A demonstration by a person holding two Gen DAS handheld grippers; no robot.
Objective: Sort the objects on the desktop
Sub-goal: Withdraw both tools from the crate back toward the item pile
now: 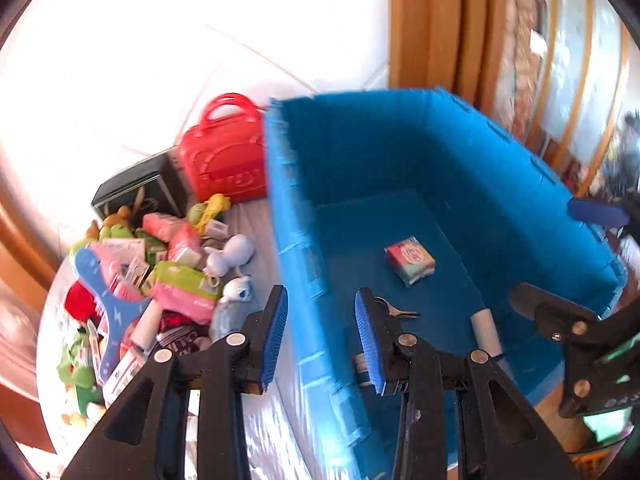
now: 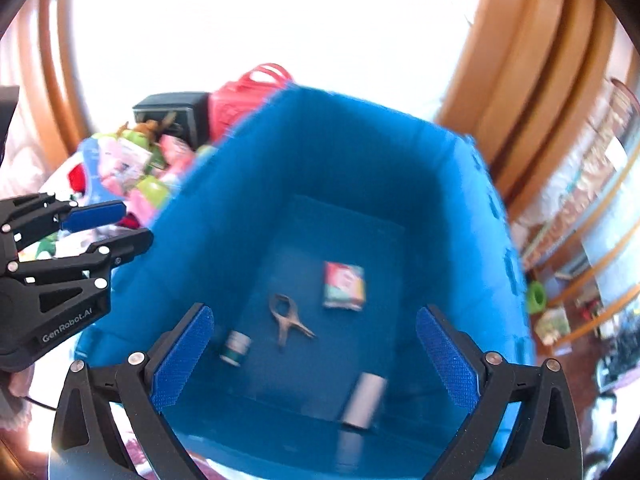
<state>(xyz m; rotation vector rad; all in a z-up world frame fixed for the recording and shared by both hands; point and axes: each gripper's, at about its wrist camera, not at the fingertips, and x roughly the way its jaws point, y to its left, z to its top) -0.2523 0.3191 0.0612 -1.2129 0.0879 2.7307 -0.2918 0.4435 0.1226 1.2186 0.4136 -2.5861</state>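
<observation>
A blue bin [image 2: 460,208] fills the frame's middle, open-topped. On its floor lie a colourful packet [image 2: 344,286] flat at centre right, a metal clip [image 2: 286,320] at centre, a small green-and-white bottle [image 2: 236,347] on its side lower left, and a white tube [image 2: 364,400] on its side at the bottom. A heap of toys and packets [image 1: 160,276] sits left of the bin on the tabletop, with a red case [image 1: 224,152] upright behind it.

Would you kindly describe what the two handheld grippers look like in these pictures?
Both are alike: the left gripper and right gripper have matte black plastic linkage arms joined by round silver pins, and each finger ends in a flat blue pad with a fine knurled texture. White lettering reading GenRobot.AI marks the left gripper's black body. No sleeves or hands show.
</observation>
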